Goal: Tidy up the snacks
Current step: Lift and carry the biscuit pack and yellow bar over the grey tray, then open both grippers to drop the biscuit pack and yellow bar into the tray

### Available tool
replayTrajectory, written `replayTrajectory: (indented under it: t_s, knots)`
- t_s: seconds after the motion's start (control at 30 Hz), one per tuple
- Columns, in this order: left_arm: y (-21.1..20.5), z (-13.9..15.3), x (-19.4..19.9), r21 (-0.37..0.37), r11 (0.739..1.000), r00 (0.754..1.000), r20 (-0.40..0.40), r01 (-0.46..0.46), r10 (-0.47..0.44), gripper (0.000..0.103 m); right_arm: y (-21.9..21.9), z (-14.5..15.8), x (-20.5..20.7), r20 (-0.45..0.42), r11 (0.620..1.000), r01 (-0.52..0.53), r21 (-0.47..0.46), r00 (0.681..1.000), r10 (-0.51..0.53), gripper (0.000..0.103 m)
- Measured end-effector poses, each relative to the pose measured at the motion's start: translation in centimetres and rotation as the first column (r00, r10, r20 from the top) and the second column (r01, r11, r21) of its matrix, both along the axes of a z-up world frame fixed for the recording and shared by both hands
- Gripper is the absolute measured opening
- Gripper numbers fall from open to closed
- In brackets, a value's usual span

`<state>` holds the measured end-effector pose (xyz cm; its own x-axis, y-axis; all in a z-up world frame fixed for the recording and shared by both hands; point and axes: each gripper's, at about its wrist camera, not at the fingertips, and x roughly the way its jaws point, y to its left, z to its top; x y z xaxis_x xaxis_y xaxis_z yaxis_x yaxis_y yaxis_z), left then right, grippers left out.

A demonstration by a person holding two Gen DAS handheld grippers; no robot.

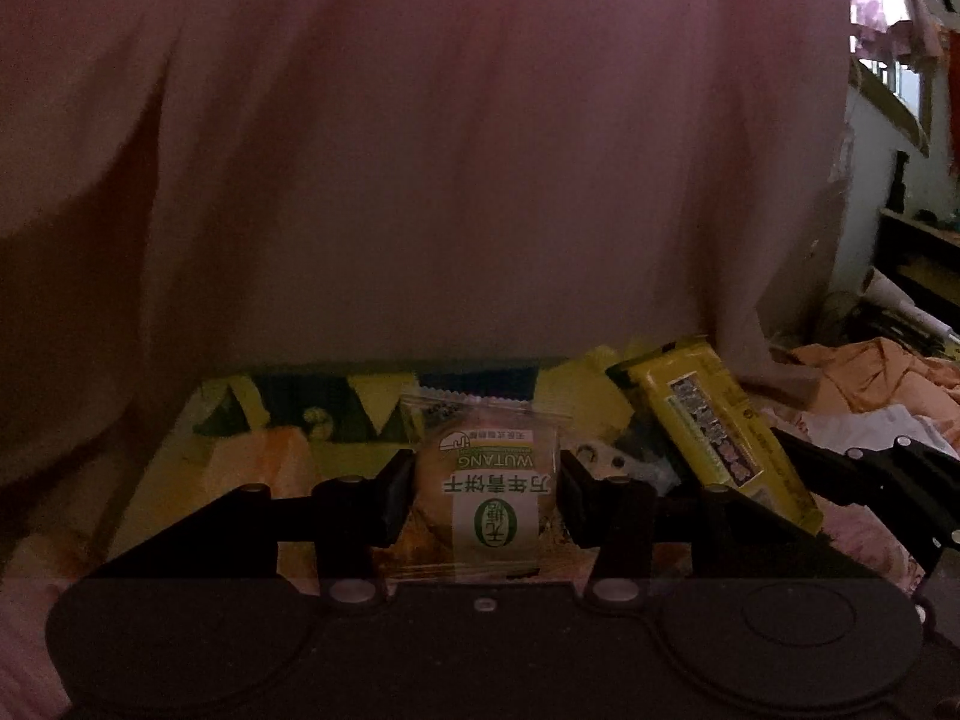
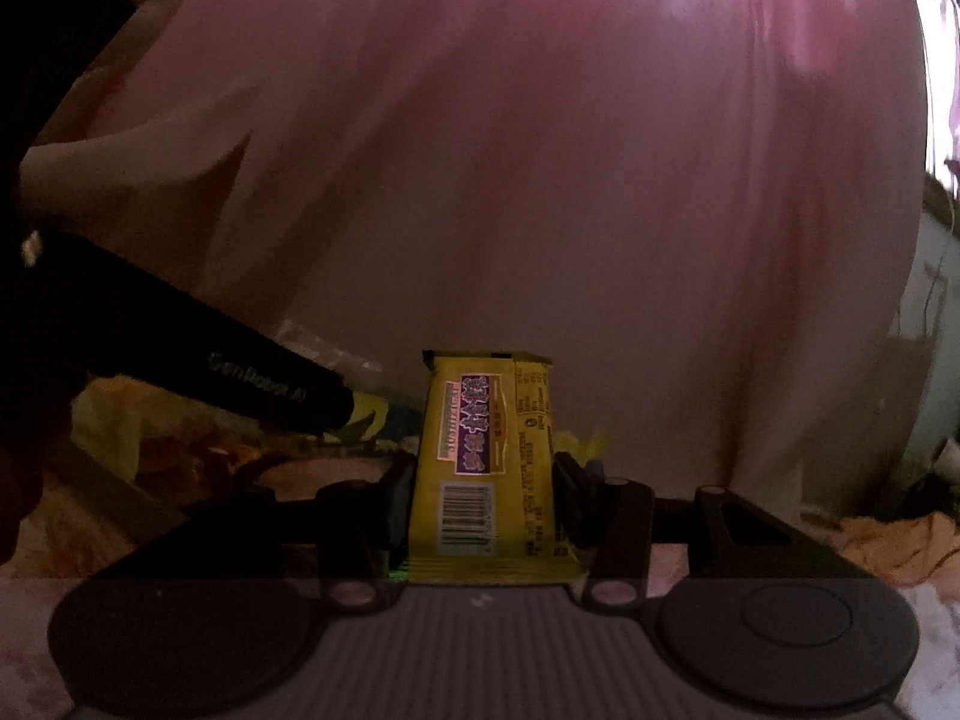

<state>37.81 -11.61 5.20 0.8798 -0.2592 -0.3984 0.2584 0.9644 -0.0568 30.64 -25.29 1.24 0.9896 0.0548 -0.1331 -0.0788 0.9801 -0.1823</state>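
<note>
Your left gripper holds a biscuit packet between its jaws. To its right, your right gripper holds a snack bar. A curtain hangs behind both.

Dim room, mostly blocked by a hanging pink curtain; bright window at upper right, pale wall below, dark shelf, crumpled orange cloth lower right

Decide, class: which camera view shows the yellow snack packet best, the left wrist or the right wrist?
The right wrist view: the yellow snack packet stands centred between the right gripper fingers, its barcode and label facing the camera. The left wrist view shows it off to the right, tilted and partly hidden.
</note>
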Motion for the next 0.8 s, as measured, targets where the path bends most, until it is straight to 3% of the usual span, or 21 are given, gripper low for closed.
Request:
replayTrajectory:
  t_s: [0.17, 0.3, 0.4, 0.47, 0.53, 0.8]
  knots:
    - [0.5, -1.3, 0.9, -0.038, 0.999, 0.998, -0.063, -0.019, 0.016, 0.051, -1.8, -0.8, 1.3, -0.07, 0.995, -0.039, 0.097, 0.997, 0.046, 0.052]
    - [0.4, -1.6, 1.0, -0.037, 0.999, 0.998, -0.062, -0.026, 0.024, 0.056, -2.5, -1.1, 1.7, -0.099, 0.991, -0.059, 0.121, 0.993, 0.071, 0.055]
    - [0.2, -1.4, 0.7, -0.045, 0.999, 0.998, -0.057, -0.024, 0.021, 0.066, -2.4, -1.0, 1.3, -0.101, 0.988, -0.053, 0.143, 0.993, 0.068, 0.063]
    - [0.3, -1.3, 0.5, -0.052, 0.998, 0.998, -0.052, -0.034, 0.031, 0.073, -2.3, -1.2, 1.2, -0.096, 0.988, -0.047, 0.146, 0.994, 0.061, 0.077]
    - [0.6, -1.2, 0.2, -0.074, 0.995, 0.997, -0.052, -0.06, 0.057, 0.083, -2.4, -1.3, 1.1, -0.084, 0.988, -0.04, 0.15, 0.995, 0.053, 0.083]
    - [0.8, 0.5, -2.2, -0.102, 0.991, 0.997, 0.011, -0.081, 0.083, 0.101, -3.7, 0.5, -1.7, -0.041, 0.984, -0.017, 0.178, 0.999, 0.025, 0.103]
